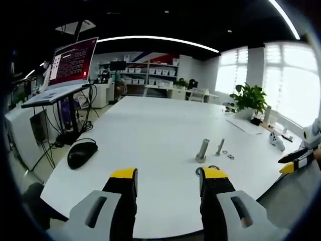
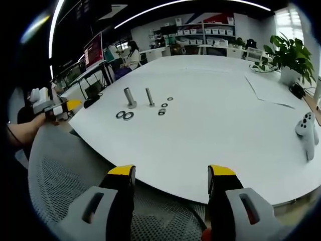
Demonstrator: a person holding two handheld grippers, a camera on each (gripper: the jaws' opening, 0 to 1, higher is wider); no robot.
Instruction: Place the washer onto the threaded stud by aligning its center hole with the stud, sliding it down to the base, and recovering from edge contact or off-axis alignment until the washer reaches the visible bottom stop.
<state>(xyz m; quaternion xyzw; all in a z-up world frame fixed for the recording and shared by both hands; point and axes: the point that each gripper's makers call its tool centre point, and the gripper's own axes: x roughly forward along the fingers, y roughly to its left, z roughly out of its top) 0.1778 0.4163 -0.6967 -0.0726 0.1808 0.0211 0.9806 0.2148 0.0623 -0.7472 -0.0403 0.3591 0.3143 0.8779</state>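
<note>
Two metal threaded studs stand upright on the white table (image 1: 150, 135): a thick stud (image 1: 202, 150) (image 2: 130, 98) and a thinner stud (image 1: 220, 146) (image 2: 150, 97). Several washers (image 2: 125, 115) (image 1: 227, 154) lie flat around them, and one washer (image 1: 199, 171) sits just off my left jaw tip. My left gripper (image 1: 169, 175) (image 2: 64, 107) is open and holds nothing, hovering short of the studs. My right gripper (image 2: 171, 173) (image 1: 291, 162) is also open with nothing in it, held back over the table's near edge, well away from the studs.
A black mouse (image 1: 82, 153) lies near the table's left edge, with a laptop (image 1: 70, 65) on a stand beyond it. A white controller (image 2: 307, 128) (image 1: 276, 140), a sheet of paper (image 2: 271, 90) and a potted plant (image 2: 286, 50) sit at the far side. A grey mesh chair (image 2: 60, 175) is below my right gripper.
</note>
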